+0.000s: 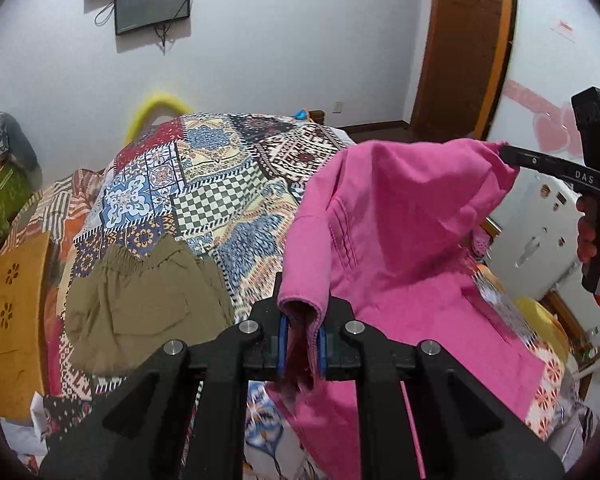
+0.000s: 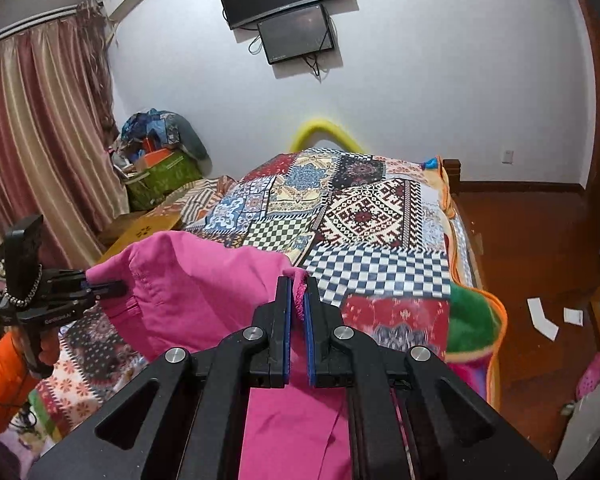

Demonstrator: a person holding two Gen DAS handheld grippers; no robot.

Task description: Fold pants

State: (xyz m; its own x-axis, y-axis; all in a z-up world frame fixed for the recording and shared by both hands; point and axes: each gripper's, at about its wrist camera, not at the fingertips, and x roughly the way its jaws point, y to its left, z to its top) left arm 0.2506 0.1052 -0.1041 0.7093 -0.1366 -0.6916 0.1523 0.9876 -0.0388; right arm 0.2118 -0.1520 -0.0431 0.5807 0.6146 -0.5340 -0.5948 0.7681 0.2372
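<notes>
Pink pants (image 1: pixel 400 240) hang lifted above the bed, stretched between both grippers. My left gripper (image 1: pixel 303 320) is shut on one corner of the pink fabric, which bunches between its blue pads. My right gripper (image 2: pixel 299 292) is shut on the other corner of the pink pants (image 2: pixel 204 292). In the left wrist view the right gripper (image 1: pixel 508 154) shows at the right, pinching the cloth's far tip. The right wrist view has the left gripper (image 2: pixel 118 286) at the left edge, clamped on the cloth. The lower part of the pants hangs toward the bed.
A patchwork blanket (image 1: pixel 204 184) covers the bed. Folded olive shorts (image 1: pixel 140 300) lie on its left side beside a yellow-brown board (image 1: pixel 16 300). Bags and boxes (image 2: pixel 160 160) are piled by the curtain. A wooden floor (image 2: pixel 532 240) with scattered paper lies right of the bed.
</notes>
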